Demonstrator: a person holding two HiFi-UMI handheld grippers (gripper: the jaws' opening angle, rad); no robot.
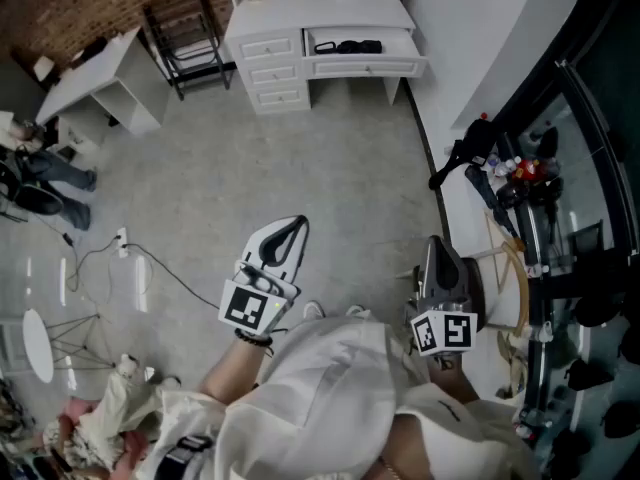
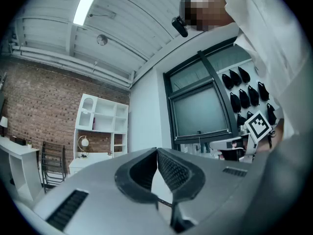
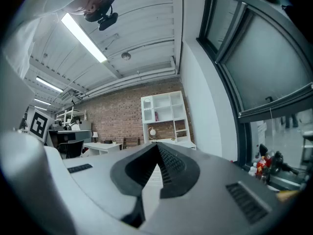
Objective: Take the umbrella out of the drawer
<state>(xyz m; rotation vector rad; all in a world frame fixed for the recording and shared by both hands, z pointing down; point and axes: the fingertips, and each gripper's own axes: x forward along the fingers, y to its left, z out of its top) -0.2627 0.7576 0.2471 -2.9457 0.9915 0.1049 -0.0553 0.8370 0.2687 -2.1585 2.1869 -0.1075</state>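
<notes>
While the left gripper (image 1: 296, 225) and right gripper (image 1: 433, 244) are held clenched and empty (drawer (image 1: 366, 66) well apart), the umbrella (image 1: 358, 46) could be shoved aside unless the jaws are parted first.

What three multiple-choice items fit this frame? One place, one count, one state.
1. Where is the black folded umbrella?
A) in the open drawer of the white desk
B) on the floor
C) on the desk top

2. How many desk drawers stand open?
A) none
B) one
C) three

3. How do the tongs of the left gripper and right gripper stand?
A) both shut, empty
B) both wide open
C) right shut on the umbrella

Key:
1 A, the head view shows it lying in the pulled-out drawer.
2 B, only that drawer is out.
3 A, each gripper view shows its tips meeting with nothing between.
</notes>
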